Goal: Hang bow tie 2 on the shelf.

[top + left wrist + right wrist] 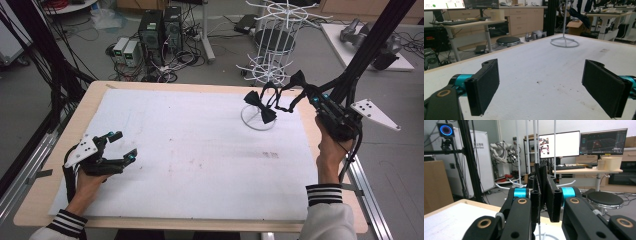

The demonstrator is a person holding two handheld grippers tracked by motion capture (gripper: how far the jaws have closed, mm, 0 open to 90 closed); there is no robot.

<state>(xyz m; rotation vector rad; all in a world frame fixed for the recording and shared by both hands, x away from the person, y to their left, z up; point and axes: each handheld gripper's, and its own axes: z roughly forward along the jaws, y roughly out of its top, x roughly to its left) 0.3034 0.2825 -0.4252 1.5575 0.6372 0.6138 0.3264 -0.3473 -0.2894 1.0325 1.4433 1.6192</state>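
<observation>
OK, the thing in hand is a black bow tie [298,80] on a thin black strap [285,102], held up at the far right of the table [45,200]. The right gripper [306,91] has its jaws pressed together on it; in the right gripper view the pads meet with a narrow strip of black fabric [542,176] standing up between them. The strap hangs in a loop from the grip toward a white wire stand [258,120], just left of it. A second black bow tie [260,106] sits on that stand, low above its ring base. Both ties are plain matte black with the usual pinched middle and two flared wings.

Left gripper [123,146] rests low at the near left of the white mat [200,150], jaws spread wide, nothing between them; the left gripper view looks between its pads [485,87] across bare mat to the stand's base ring [564,42] far off.

Hard to read: black on black, so I cannot tell where the held tie ends and the jaw tips begin in the high view. How the second tie is fixed to the stand is too small to make out. In the right gripper view the jaws cover most of the tie, and the stand's thin rods [536,142] are cut off at the top edge.
</observation>
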